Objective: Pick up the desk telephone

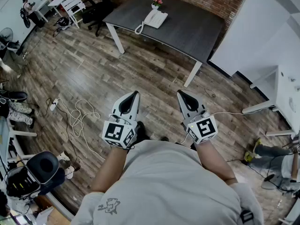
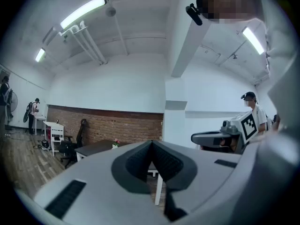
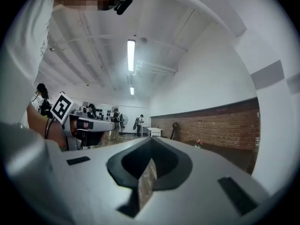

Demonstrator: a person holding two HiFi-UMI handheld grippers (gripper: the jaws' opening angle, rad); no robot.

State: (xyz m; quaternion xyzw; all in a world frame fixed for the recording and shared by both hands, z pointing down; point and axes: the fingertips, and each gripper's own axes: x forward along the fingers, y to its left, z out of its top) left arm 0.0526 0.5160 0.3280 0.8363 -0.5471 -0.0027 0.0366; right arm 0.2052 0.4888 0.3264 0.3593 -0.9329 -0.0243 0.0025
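As both stand closed and empty, the left gripper (image 1: 135, 95) and right gripper (image 1: 181, 94) hover at 6 o'clock.
The desk telephone (image 1: 155, 18) lies on the bench (image 1: 187, 32) at 12 o'clock, well apart.

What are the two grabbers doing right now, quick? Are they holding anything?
Left gripper: jaws closed, holding nothing.
Right gripper: jaws closed, holding nothing.

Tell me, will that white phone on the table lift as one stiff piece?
Probably not entirely. The phone body looks like rigid plastic, but its handset likely only rests on top and could slide off if tilted. The coiled cord loops loosely near the table edge, so it would probably dangle.
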